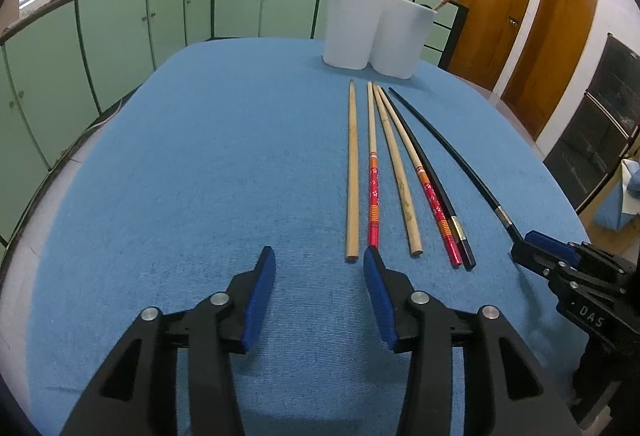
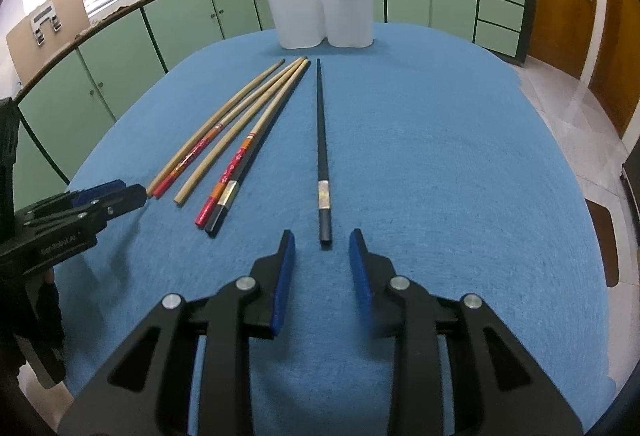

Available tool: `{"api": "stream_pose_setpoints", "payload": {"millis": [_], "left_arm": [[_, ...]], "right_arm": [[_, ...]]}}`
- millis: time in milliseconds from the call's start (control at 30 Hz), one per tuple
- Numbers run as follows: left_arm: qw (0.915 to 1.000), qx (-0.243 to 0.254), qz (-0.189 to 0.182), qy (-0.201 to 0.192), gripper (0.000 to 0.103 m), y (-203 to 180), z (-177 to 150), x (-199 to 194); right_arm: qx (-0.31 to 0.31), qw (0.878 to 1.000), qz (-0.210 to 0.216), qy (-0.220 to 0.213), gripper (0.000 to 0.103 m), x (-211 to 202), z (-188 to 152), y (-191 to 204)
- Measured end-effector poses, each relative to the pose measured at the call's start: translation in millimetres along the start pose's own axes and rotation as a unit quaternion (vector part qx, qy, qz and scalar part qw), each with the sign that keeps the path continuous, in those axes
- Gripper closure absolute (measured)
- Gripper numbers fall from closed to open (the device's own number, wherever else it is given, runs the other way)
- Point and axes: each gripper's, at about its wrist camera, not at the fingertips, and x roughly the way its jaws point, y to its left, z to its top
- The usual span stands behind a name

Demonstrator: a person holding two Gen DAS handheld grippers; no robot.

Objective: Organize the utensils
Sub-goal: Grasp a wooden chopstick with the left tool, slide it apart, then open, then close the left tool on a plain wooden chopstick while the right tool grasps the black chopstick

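Observation:
Several chopsticks lie on the blue cloth table [image 1: 200, 176]: a plain wooden one [image 1: 352, 172], a red patterned one [image 1: 373, 172], another wooden one [image 1: 396, 164], a second red one [image 1: 424, 184], a black one [image 1: 436, 192] and a separate black chopstick [image 2: 323, 156]. A white two-part holder [image 1: 372, 32] at the far edge holds two chopsticks. My left gripper [image 1: 320, 264] is open and empty, just short of the wooden and red chopstick ends. My right gripper [image 2: 322, 248] is open, its fingers either side of the separate black chopstick's near end.
Green kitchen cabinets [image 1: 120, 32] with a counter, sink tap and pots run behind the table. Wooden doors [image 1: 500, 4] stand at the right. The holder also shows in the right wrist view [image 2: 324, 8]. The left gripper appears at that view's left edge [image 2: 108, 200].

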Motion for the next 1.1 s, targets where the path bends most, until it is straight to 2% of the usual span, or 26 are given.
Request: {"api": "stream_pose_setpoints", "payload": {"millis": [200, 367, 500, 600, 700, 733, 800, 833, 867, 900, 1100], "left_arm": [[1.0000, 0.007, 0.003, 0.004, 0.058, -3, 4, 2], [0.9998, 0.018, 0.001, 0.006, 0.059, -6, 7, 6], [0.9998, 0.020, 0.005, 0.005, 0.065, -6, 6, 7], [0.9996, 0.022, 0.014, 0.007, 0.075, -7, 8, 9], [0.9992, 0.037, 0.013, 0.010, 0.092, -13, 8, 11], [0.9990, 0.042, 0.014, 0.011, 0.095, -16, 8, 11], [0.9986, 0.049, 0.018, 0.011, 0.096, -21, 7, 12], [0.9984, 0.051, 0.020, 0.011, 0.096, -22, 7, 13], [0.9984, 0.052, 0.020, 0.011, 0.096, -23, 7, 13], [0.9985, 0.050, 0.020, 0.011, 0.096, -22, 7, 13], [0.9990, 0.043, 0.011, 0.000, 0.096, -20, 11, 1]], "right_arm": [[0.006, 1.000, -0.004, 0.003, 0.081, 4, 6, -3], [0.005, 1.000, -0.006, 0.003, 0.081, 6, 7, -3], [0.004, 1.000, -0.006, 0.003, 0.081, 6, 6, -3], [-0.005, 1.000, -0.016, 0.004, 0.081, 7, 6, 1], [-0.008, 1.000, -0.020, 0.005, 0.081, 7, 6, 3], [-0.009, 1.000, -0.020, 0.005, 0.081, 7, 6, 3], [-0.010, 1.000, -0.021, 0.005, 0.084, 7, 6, 3], [-0.011, 1.000, -0.021, 0.005, 0.087, 7, 6, 4], [-0.012, 1.000, -0.020, 0.005, 0.095, 8, 6, 4], [-0.014, 1.000, -0.018, 0.006, 0.097, 8, 6, 5], [0.003, 1.000, 0.000, -0.002, 0.097, 1, 9, -1]]}}
